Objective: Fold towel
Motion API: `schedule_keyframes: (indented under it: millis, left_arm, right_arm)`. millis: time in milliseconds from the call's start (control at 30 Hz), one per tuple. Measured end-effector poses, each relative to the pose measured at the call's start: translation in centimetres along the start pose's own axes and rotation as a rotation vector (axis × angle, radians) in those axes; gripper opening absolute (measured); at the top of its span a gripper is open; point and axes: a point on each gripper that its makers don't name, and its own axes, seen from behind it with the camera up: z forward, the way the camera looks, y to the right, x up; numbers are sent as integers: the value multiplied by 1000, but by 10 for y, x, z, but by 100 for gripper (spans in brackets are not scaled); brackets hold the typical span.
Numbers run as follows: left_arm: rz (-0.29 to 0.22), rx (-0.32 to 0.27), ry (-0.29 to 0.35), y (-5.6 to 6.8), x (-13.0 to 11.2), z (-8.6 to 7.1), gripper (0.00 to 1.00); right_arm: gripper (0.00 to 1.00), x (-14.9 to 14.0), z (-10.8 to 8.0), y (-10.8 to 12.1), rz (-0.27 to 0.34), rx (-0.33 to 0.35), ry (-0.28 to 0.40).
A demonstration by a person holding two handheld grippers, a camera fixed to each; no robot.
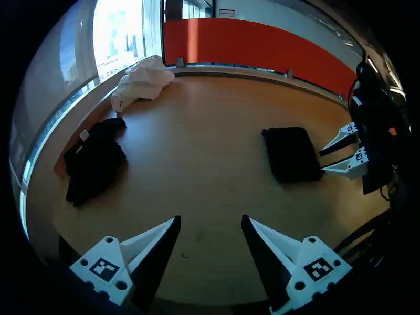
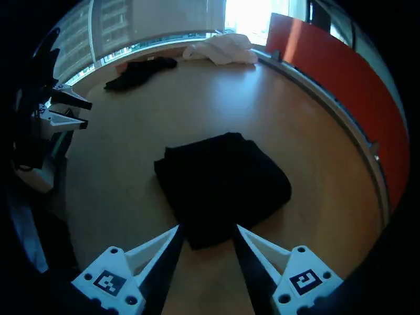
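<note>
Both jaws are held open: the left gripper (image 1: 210,218) over the wooden table (image 1: 210,157), the right gripper (image 2: 208,227) at the folded black towel (image 2: 223,181), whose near edge is seemingly framed by its fingertips.

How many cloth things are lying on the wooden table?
3. A folded black towel lies in the middle; a crumpled black cloth sits by the window; a crumpled white cloth is in the far corner. Others may be hidden.
</note>
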Motion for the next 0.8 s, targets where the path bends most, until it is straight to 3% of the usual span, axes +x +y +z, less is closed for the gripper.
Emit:
schedule_keyframes:
  millis: [333, 800]
  left_arm:
    - [4, 0, -4, 1, -1, 1, 85]
    - [9, -7, -3, 4, 1, 2, 85]
  right_arm:
    - [66, -24, 3, -6, 28, 2, -35]
    - [55, -36, 10, -9, 87, 11, -55]
